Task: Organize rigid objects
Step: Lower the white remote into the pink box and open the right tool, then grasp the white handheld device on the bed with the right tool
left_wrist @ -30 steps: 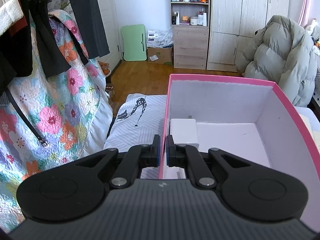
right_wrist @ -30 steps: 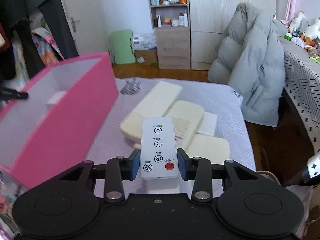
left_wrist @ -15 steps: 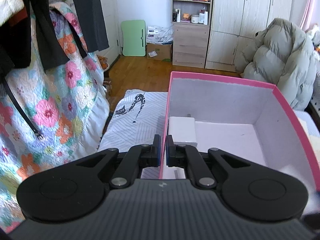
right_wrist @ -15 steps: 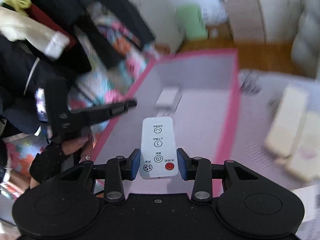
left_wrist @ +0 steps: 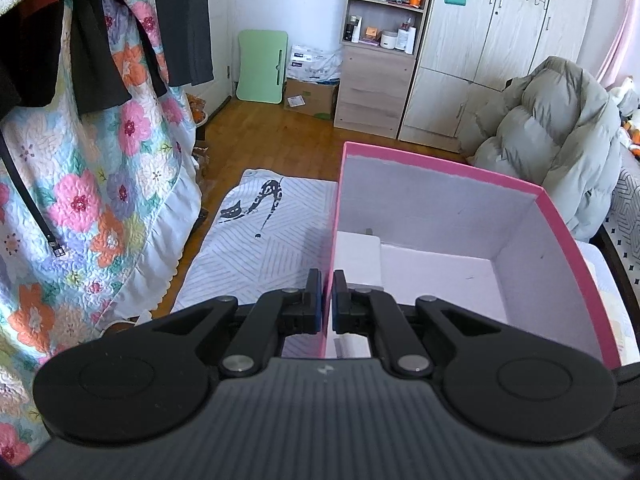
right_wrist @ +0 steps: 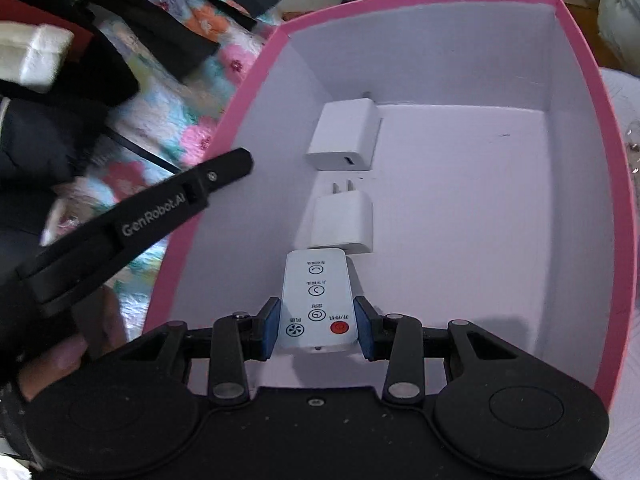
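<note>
A pink box [left_wrist: 560, 216] with a pale inside stands on the bed. My left gripper [left_wrist: 327, 300] is shut on its left wall, one finger outside, one inside. In the right wrist view that gripper's black finger [right_wrist: 172, 200] reaches the box's [right_wrist: 616, 200] left rim. My right gripper [right_wrist: 317, 328] is shut on a white remote [right_wrist: 318, 304] with a red button, held over the box's near floor. Two white chargers lie along the left wall inside: the far charger [right_wrist: 346, 136] and the near charger [right_wrist: 343, 222], just beyond the remote's tip. The far charger [left_wrist: 358, 256] also shows in the left wrist view.
A floral quilt [left_wrist: 92, 200] and dark clothes [left_wrist: 80, 40] hang to the left of the bed. A patterned bed sheet [left_wrist: 260, 248] lies left of the box. A grey puffer coat [left_wrist: 552, 140] sits behind the box, and shelves and wardrobes [left_wrist: 440, 48] line the far wall.
My right gripper has swung left with the remote, from over the cream foam blocks to above the inside of the pink box. The left gripper stays clamped on the box wall.
</note>
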`<action>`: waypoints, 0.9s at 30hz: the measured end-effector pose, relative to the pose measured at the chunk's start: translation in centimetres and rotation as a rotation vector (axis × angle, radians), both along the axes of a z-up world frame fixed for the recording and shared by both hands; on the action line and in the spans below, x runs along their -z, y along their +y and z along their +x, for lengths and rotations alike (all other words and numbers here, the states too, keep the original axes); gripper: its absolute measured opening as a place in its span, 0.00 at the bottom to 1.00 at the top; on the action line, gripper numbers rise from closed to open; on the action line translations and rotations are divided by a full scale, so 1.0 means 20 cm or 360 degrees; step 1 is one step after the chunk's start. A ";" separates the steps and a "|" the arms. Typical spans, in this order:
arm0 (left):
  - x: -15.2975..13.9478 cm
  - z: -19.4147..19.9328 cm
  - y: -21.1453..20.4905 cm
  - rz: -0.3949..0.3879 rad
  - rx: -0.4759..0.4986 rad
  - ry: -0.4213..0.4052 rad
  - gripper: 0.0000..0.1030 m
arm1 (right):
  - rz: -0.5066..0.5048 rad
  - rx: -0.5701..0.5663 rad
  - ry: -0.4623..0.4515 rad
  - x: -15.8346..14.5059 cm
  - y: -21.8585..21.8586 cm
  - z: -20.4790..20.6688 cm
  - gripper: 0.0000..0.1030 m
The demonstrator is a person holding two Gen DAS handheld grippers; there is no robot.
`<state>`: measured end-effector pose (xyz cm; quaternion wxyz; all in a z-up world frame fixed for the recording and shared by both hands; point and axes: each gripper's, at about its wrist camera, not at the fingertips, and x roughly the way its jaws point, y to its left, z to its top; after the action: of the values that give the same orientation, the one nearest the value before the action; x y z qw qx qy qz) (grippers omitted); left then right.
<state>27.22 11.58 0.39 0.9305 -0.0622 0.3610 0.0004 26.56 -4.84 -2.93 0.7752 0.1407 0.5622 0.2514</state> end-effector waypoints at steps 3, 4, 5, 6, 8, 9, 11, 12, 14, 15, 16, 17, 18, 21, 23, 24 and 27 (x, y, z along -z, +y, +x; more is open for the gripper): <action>0.00 0.00 0.00 -0.0016 -0.0005 0.0002 0.04 | -0.0136 -0.0012 -0.0021 0.00 0.04 0.02 0.44; 0.00 0.00 0.01 -0.0015 -0.0007 0.0002 0.04 | -0.0103 -0.0007 0.0031 0.02 0.04 0.04 0.44; 0.00 0.00 0.01 -0.0020 -0.0007 0.0002 0.04 | -0.0041 0.0012 0.0088 0.03 0.03 0.05 0.44; 0.00 0.00 0.01 -0.0026 -0.0007 0.0002 0.04 | 0.0035 0.0029 0.0162 0.05 0.02 0.06 0.44; 0.00 0.00 0.01 -0.0036 -0.0007 0.0002 0.04 | 0.0135 0.0072 0.0234 0.06 0.00 0.07 0.46; 0.00 0.00 0.01 -0.0029 -0.0007 0.0002 0.04 | 0.0132 0.0065 0.0208 0.05 0.00 0.05 0.47; 0.00 0.00 0.00 -0.0014 -0.0006 0.0002 0.04 | 0.0085 0.0068 0.0103 0.00 -0.02 0.00 0.48; 0.00 0.00 0.00 -0.0008 -0.0006 0.0002 0.04 | 0.0073 0.0061 0.0045 -0.03 -0.04 -0.03 0.49; 0.00 0.00 -0.01 0.0008 -0.0004 0.0002 0.04 | 0.0080 0.0038 -0.0066 -0.11 -0.10 -0.10 0.49; 0.00 0.00 -0.01 0.0012 -0.0002 0.0002 0.04 | 0.0087 0.0029 -0.0122 -0.16 -0.13 -0.14 0.49; 0.00 0.00 0.00 -0.0006 -0.0002 0.0002 0.04 | 0.0102 0.0017 -0.0189 -0.21 -0.17 -0.19 0.49; 0.00 0.01 0.02 -0.0044 -0.0011 0.0005 0.05 | 0.0132 0.0001 -0.0259 -0.25 -0.22 -0.23 0.49; 0.00 0.01 0.03 -0.0084 -0.0018 0.0007 0.05 | 0.0184 -0.0013 -0.0339 -0.30 -0.27 -0.28 0.49; 0.00 0.01 0.03 -0.0081 -0.0015 0.0007 0.05 | 0.0302 0.0089 -0.0557 -0.39 -0.49 -0.40 0.49; 0.00 0.01 0.00 -0.0019 -0.0011 0.0011 0.05 | 0.0282 0.0156 -0.0612 -0.41 -0.62 -0.45 0.49; 0.00 0.01 -0.01 0.0010 -0.0013 0.0012 0.05 | 0.0253 0.0198 -0.0629 -0.41 -0.69 -0.47 0.49; -0.01 0.01 -0.04 0.0077 -0.0018 0.0012 0.05 | 0.0193 0.0347 -0.0607 -0.36 -0.86 -0.51 0.49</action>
<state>27.40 10.83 0.50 0.9304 -0.0417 0.3639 0.0147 16.34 -22.06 4.36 0.8801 0.1969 0.3708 0.2217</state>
